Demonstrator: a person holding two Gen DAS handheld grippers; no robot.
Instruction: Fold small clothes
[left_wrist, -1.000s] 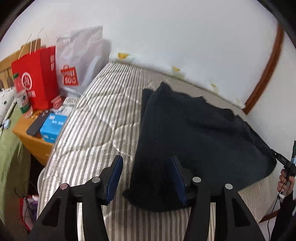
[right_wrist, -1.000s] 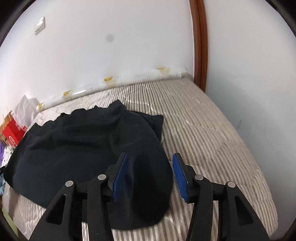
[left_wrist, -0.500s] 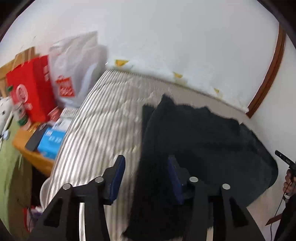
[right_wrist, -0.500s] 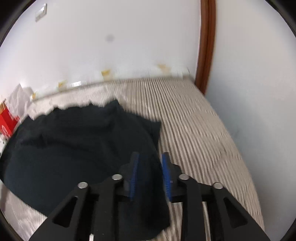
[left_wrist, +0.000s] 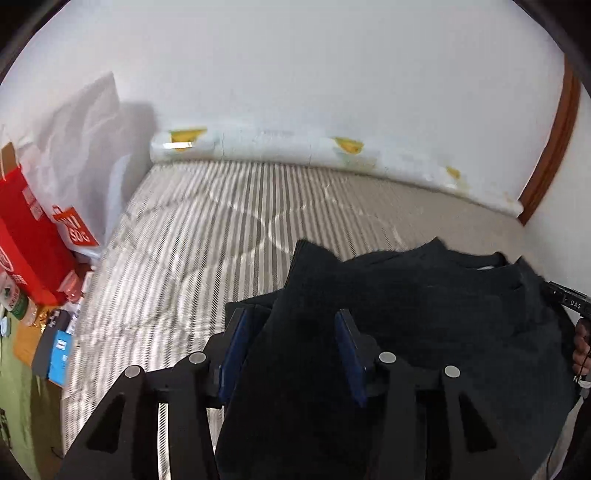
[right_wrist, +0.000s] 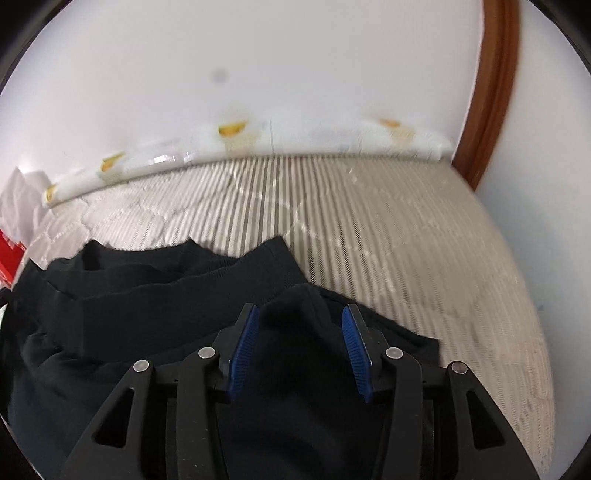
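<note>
My left gripper (left_wrist: 291, 347) and right gripper (right_wrist: 301, 343) each straddle a near corner of the black garment (left_wrist: 424, 306), left spread, right opening, pads not pressing. It lies left-to-right across the mattress (left_wrist: 221, 221), stretching far from both.

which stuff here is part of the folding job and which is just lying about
Job: black garment; left gripper; right gripper, jaws opening, cloth between them; striped mattress.
Lying about: red paper bag; white plastic bag; blue box.
</note>
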